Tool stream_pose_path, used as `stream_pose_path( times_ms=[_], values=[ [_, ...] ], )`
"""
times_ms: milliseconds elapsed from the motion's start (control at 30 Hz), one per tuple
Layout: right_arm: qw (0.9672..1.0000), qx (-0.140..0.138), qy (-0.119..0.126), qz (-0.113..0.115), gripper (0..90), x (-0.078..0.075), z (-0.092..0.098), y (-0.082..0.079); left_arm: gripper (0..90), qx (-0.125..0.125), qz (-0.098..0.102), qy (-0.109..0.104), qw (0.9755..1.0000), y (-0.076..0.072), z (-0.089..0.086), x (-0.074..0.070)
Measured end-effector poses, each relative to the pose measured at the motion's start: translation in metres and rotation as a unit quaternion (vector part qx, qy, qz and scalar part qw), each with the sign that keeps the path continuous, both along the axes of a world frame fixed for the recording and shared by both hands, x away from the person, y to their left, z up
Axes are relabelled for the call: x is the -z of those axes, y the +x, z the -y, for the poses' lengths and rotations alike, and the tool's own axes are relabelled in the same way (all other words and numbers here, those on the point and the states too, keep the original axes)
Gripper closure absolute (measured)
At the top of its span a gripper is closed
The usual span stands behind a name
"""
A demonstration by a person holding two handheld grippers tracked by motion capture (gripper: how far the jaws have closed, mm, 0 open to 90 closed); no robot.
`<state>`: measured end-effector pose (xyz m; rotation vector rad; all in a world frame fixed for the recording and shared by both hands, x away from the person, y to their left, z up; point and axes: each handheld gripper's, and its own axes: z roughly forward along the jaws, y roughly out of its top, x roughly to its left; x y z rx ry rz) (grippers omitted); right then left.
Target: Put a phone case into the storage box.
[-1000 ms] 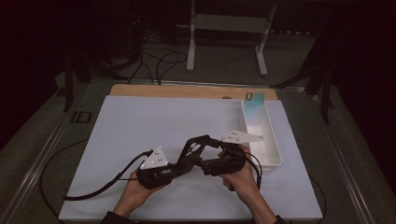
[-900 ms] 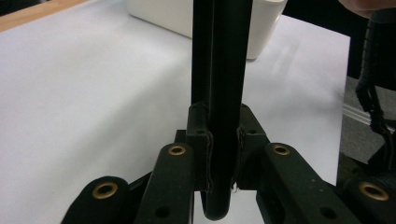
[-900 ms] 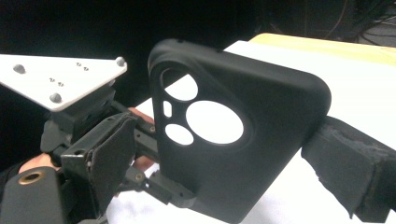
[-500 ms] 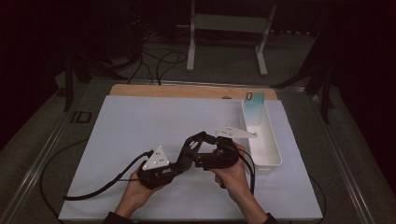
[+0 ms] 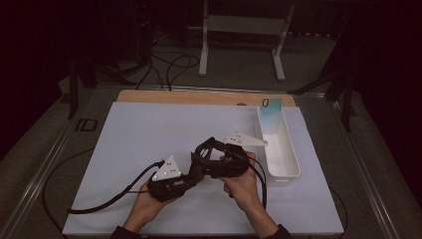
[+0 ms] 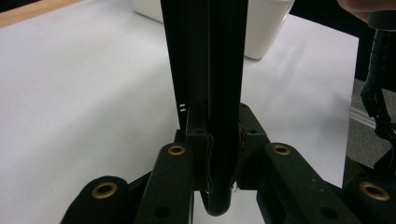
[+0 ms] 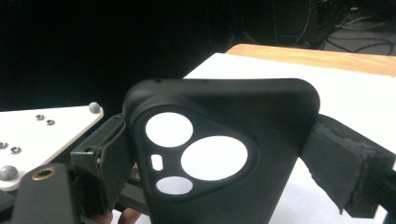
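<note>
A white sheet [image 5: 149,134] covers most of the table, and a strip of bare wood [image 5: 199,97] shows along its far edge. A white bin [image 5: 278,149] lies on the sheet's right side, with a pale green card [image 5: 271,107] standing at its far end. Beyond the table, a grey stand [image 5: 244,30] and dark cables [image 5: 169,64] sit on the floor.

light: dim, dark surround | glare: white mat [image 5: 149,134] | focus: near parts soft
</note>
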<state>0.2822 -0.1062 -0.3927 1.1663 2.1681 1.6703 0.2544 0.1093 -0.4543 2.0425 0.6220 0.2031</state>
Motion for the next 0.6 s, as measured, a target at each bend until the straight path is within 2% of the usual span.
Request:
stream_pose_path(
  times_ms=[67,133,167,200,333,433,500,533,567,600],
  values=[
    [1.0,-0.002,0.0,0.004,14.5,-0.0001,0.0001,-0.0001,78.7,0.0,0.0,-0.001,1.0,0.0003,0.0001,-0.0002],
    [1.0,-0.003,-0.001,0.005,14.6,-0.0003,0.0,-0.0002,72.5,0.0,0.0,-0.002,1.0,0.0005,-0.0001,-0.0003],
    [1.0,-0.004,-0.004,0.008,14.6,-0.0004,-0.0002,-0.0004,72.5,-0.001,-0.004,-0.004,1.0,0.0021,-0.0015,-0.0012],
    [0.9998,-0.002,-0.012,0.015,14.7,-0.0001,-0.0008,-0.0008,61.8,-0.003,-0.005,-0.005,1.0,0.0025,-0.002,-0.0017],
    [0.9999,0.0,-0.011,0.011,14.7,0.001,0.0007,0.0009,48.2,-0.017,-0.009,-0.003,0.9998,0.0042,-0.0027,-0.0022],
    [0.9998,0.003,-0.015,0.012,14.7,0.0015,0.0019,0.0019,33.0,-0.039,-0.011,0.0,0.9992,0.0058,-0.0029,-0.0019],
    [0.9998,0.001,-0.016,0.012,14.8,0.0021,0.0024,0.0024,24.3,-0.057,-0.005,0.001,0.9984,0.0059,-0.0032,-0.002],
    [0.9998,0.001,-0.016,0.012,14.8,0.0021,0.0024,0.0024,19.8,-0.057,-0.005,0.001,0.9984,0.0059,-0.0032,-0.002],
    [0.9998,0.001,-0.018,0.013,14.7,0.0025,0.0027,0.0026,15.3,-0.07,0.005,0.006,0.9975,0.0053,-0.004,-0.0029],
    [0.9998,0.001,-0.016,0.012,14.7,0.0025,0.0028,0.0028,14.3,-0.076,0.008,0.006,0.9971,0.0049,-0.0044,-0.0033]
  ],
)
